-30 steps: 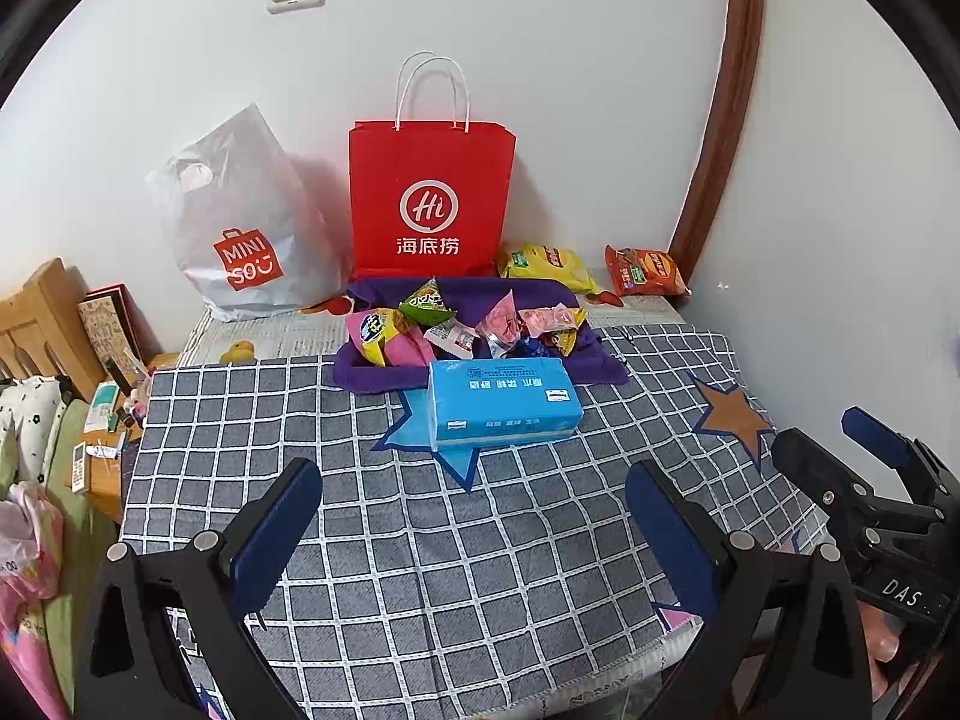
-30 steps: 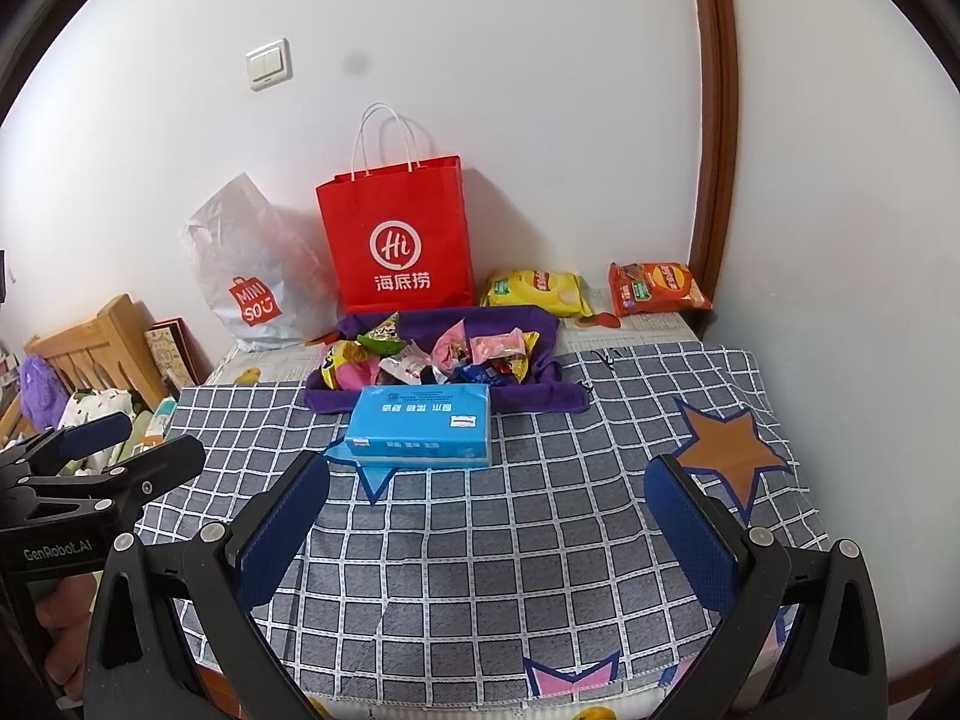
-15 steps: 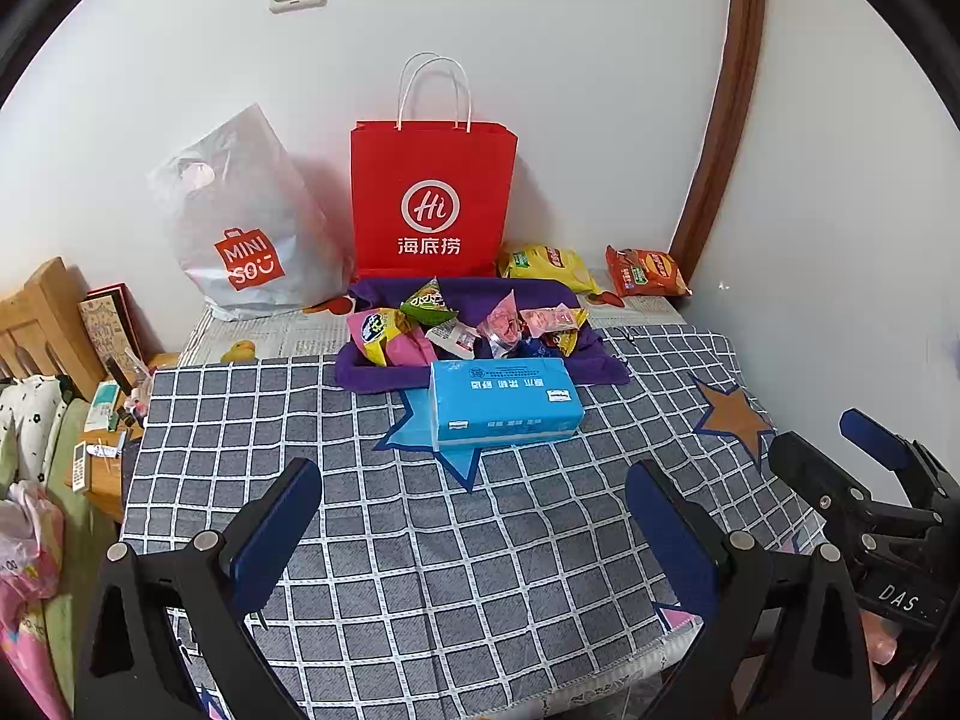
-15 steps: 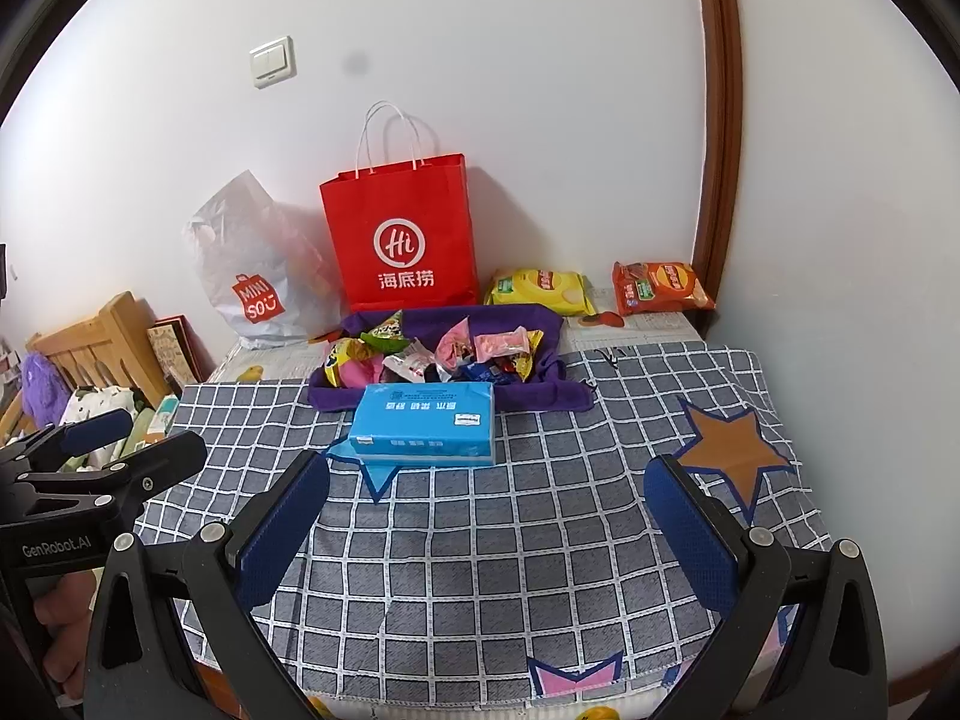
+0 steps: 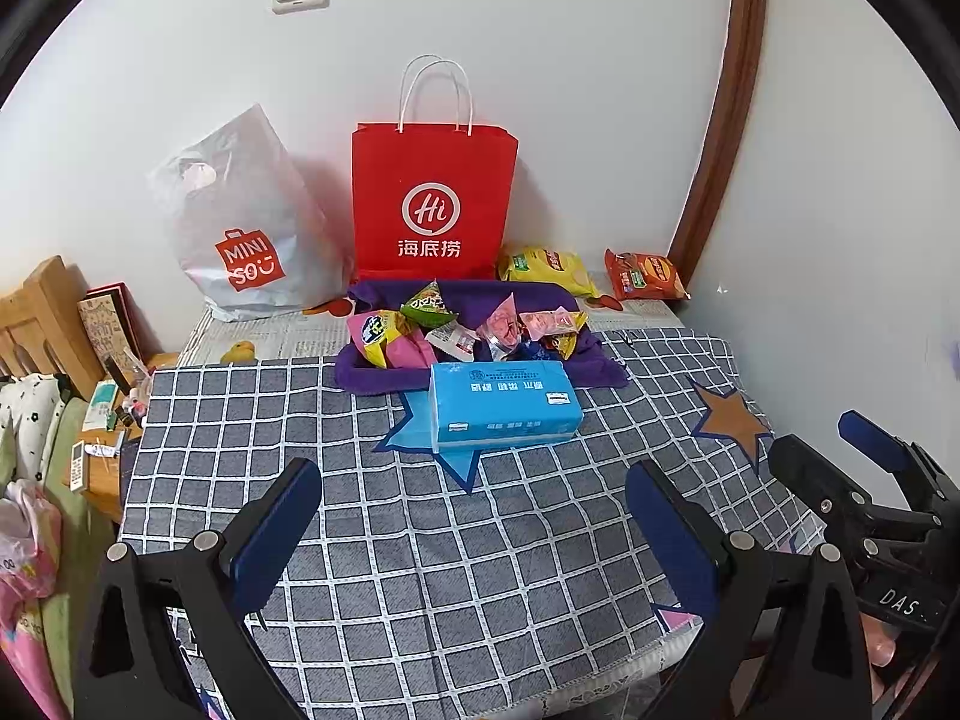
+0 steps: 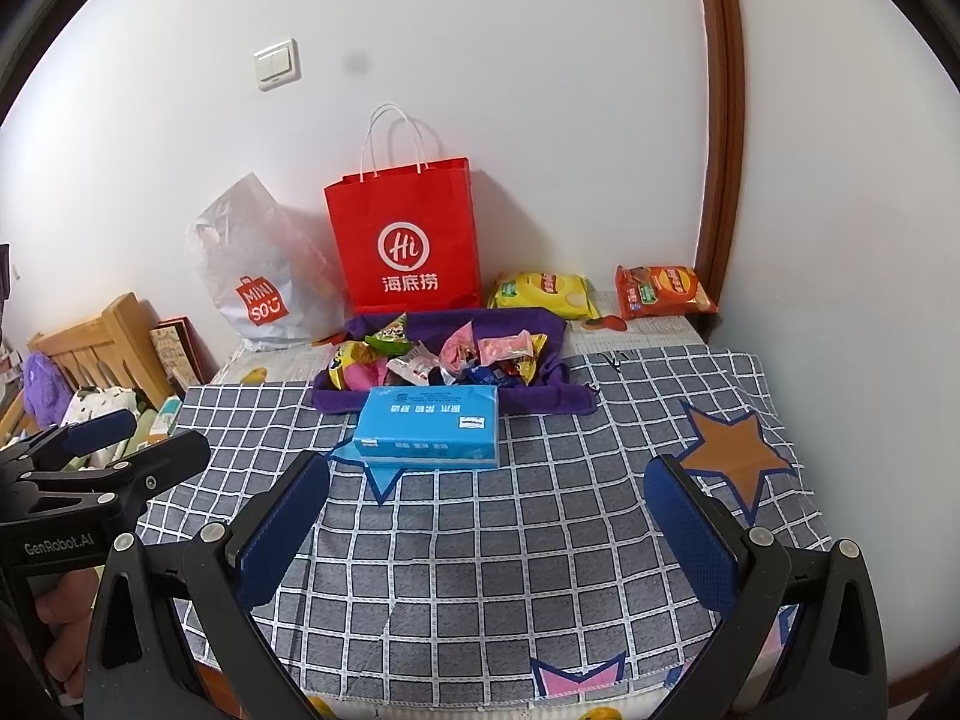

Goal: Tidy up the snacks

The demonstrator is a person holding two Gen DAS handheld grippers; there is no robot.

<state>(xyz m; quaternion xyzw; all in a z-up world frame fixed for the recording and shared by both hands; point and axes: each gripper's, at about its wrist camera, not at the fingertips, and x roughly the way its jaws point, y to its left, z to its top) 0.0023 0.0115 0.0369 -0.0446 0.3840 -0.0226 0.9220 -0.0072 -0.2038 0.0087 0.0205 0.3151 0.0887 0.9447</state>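
Several small snack packets (image 5: 456, 330) (image 6: 444, 354) lie heaped on a purple cloth (image 5: 372, 375) (image 6: 558, 396) at the back of the table. A yellow chip bag (image 5: 549, 270) (image 6: 543, 294) and an orange chip bag (image 5: 645, 276) (image 6: 663, 291) lie by the wall to its right. A blue tissue pack (image 5: 504, 405) (image 6: 429, 426) lies in front of the cloth. My left gripper (image 5: 474, 528) is open and empty over the near table. My right gripper (image 6: 486, 516) is open and empty, also well short of the snacks.
A red paper bag (image 5: 432, 204) (image 6: 405, 240) and a grey Miniso plastic bag (image 5: 240, 222) (image 6: 258, 264) stand against the wall. A checked tablecloth (image 5: 420, 540) (image 6: 540, 540) covers the table. A wooden bed frame (image 5: 42, 312) with clutter is at left. A wall closes the right side.
Both views have shifted very slightly; both grippers stay open and empty, and nothing on the table has moved.
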